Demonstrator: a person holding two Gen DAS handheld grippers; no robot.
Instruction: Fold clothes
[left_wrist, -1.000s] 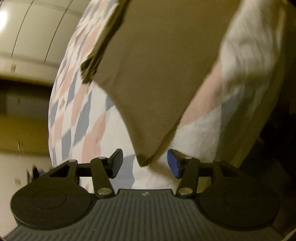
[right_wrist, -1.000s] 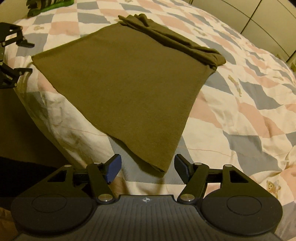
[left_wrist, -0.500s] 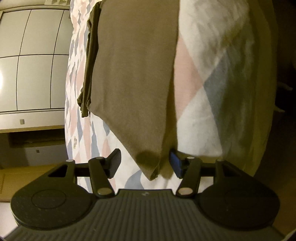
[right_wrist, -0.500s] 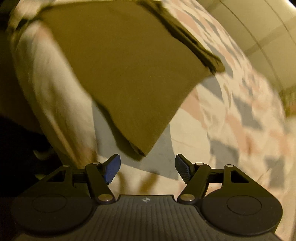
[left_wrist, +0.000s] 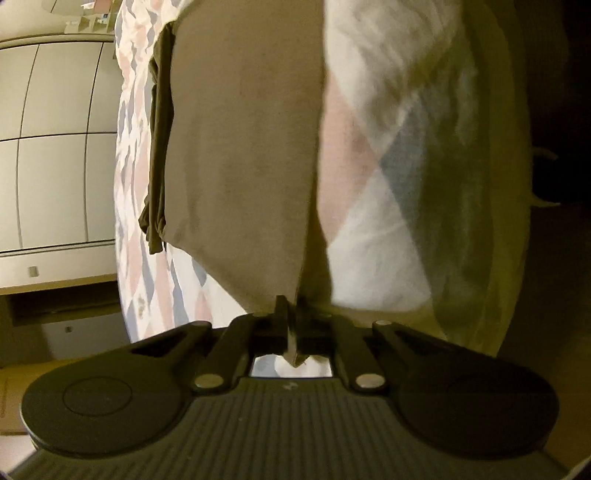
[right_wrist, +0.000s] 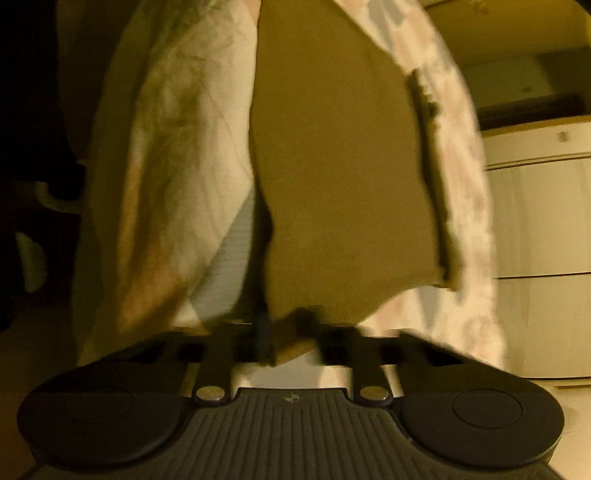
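Both grippers clamped on garment corners, cameras rolled sideways.
Left gripper (left_wrist: 291, 325) pinches olive garment (left_wrist: 240, 147) corner at 6 o'clock; right gripper (right_wrist: 286, 339) likewise, blurred. Garment lies flat on checkered bed (left_wrist: 369, 221).

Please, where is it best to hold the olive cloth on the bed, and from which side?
By its two near corners, from the bed's edge: the olive cloth lies flat on the quilt, and its corners reach that edge. Left tongs and right tongs are already shut there.
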